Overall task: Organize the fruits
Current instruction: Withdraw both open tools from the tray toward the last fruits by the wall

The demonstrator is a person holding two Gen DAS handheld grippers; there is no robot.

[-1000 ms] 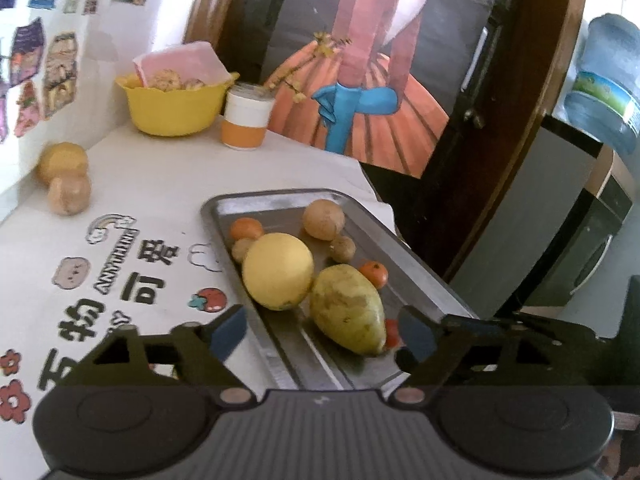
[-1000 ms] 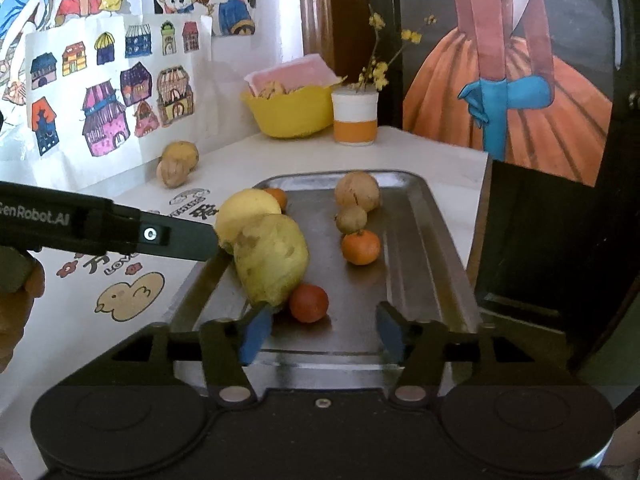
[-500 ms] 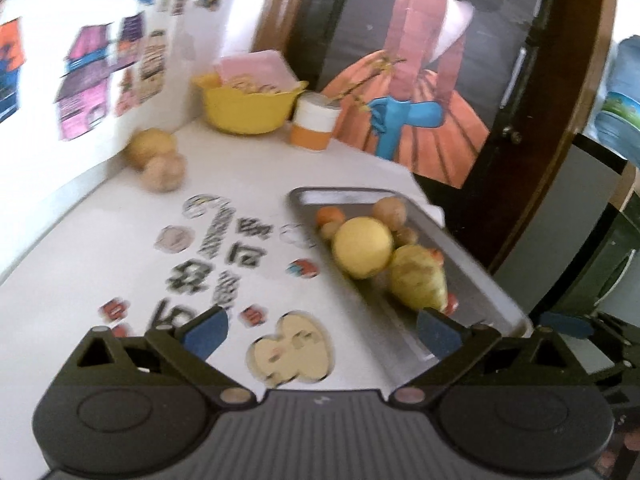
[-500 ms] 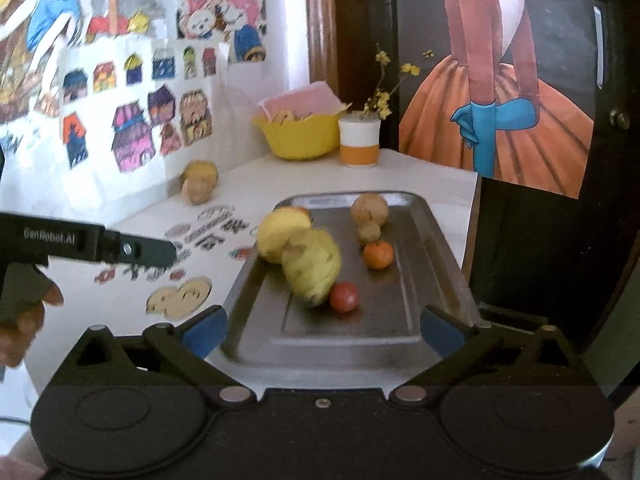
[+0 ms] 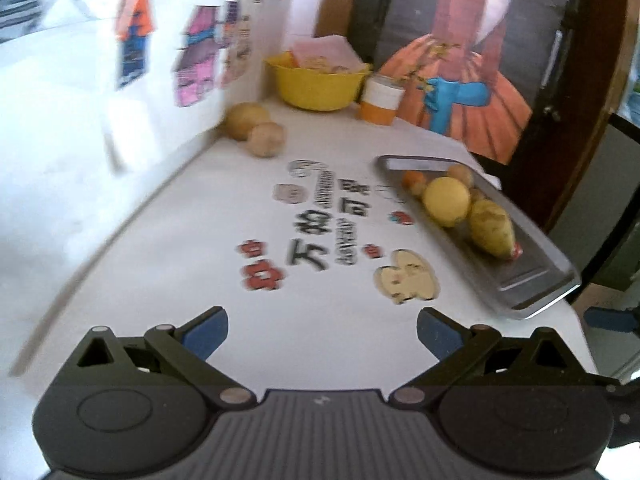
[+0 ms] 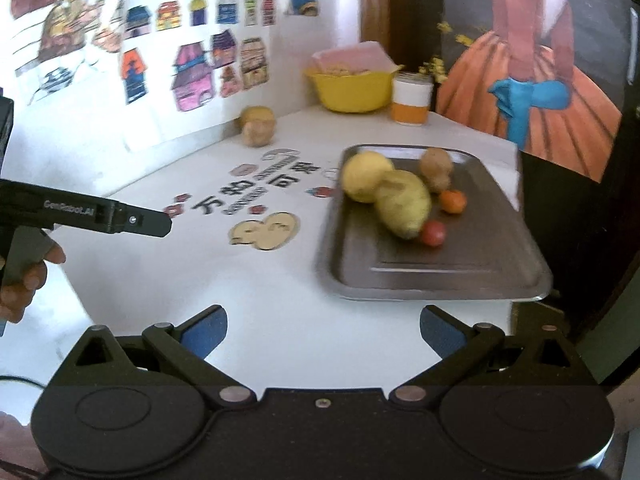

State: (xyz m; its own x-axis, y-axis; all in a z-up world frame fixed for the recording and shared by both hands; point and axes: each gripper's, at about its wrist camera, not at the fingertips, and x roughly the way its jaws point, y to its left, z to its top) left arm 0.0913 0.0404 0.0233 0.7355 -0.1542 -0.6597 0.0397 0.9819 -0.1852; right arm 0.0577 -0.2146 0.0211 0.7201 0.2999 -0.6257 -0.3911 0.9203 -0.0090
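A metal tray (image 6: 440, 276) (image 5: 532, 300) lies at the table's right edge. It holds a round yellow fruit (image 6: 366, 176) (image 5: 446, 200), a yellow-green mango (image 6: 404, 204) (image 5: 490, 230), a brown fruit (image 6: 436, 164), an orange (image 6: 453, 201) and a small red fruit (image 6: 433, 233). Two brown fruits (image 5: 256, 128) (image 6: 258, 126) rest by the wall. My left gripper (image 5: 322, 334) is open over the bare tablecloth, well short of the tray. My right gripper (image 6: 323, 332) is open and empty in front of the tray's near rim. The left gripper's body (image 6: 104, 214) shows at the left.
A yellow bowl (image 5: 316, 84) (image 6: 352, 88) with a pink cloth and an orange-and-white cup (image 5: 382, 100) (image 6: 412, 100) stand at the back. Picture stickers cover the left wall. The tablecloth (image 5: 304, 224) carries printed cartoons. A dark doorway lies right of the table. A hand (image 6: 24, 280) holds the left gripper.
Both grippers have pulled back from the tray and opened wider. The left one swung left over the tablecloth. The fruits in the tray have not moved.
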